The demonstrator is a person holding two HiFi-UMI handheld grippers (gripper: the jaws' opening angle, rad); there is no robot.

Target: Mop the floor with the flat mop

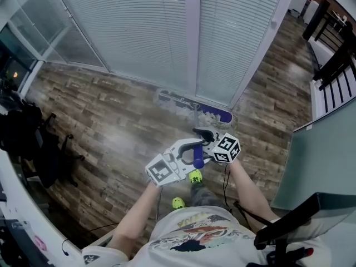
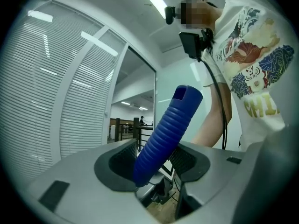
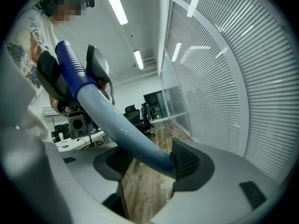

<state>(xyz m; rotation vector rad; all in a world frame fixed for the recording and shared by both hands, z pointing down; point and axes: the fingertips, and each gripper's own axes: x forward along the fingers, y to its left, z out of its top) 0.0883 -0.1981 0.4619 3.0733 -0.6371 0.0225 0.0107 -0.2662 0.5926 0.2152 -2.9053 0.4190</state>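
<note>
- The mop head (image 1: 207, 112) is lying flat on the floor (image 1: 111, 121) at the far side, right against the foot of the blinds (image 1: 139, 32). Its pole (image 3: 121, 125) is running back to the person.
- The mop is probably handling as light, long and stiff. The flat head is likely dragging on the planks and turning at its joint.
- The best hold is looking like two spaced grasps. The ribbed blue grip (image 2: 168, 129) is giving sure purchase, while the smooth pole is likely slipping more easily.
- The left claw (image 2: 154, 167) is pinching the grip near the pole's top end.
- The right claw (image 3: 147, 164) is standing spread around the pole lower down. The pole is leaning on one pad and the other pad is staying clear.
- Black chairs (image 1: 33, 143) are standing at the left, with a white bench (image 1: 16, 204) nearer.
- A glass panel (image 1: 322, 160) is closing off the right side.
- Cables (image 1: 225, 182) are hanging by the shoes (image 1: 194, 176) and may be snagging on a back stroke.
</note>
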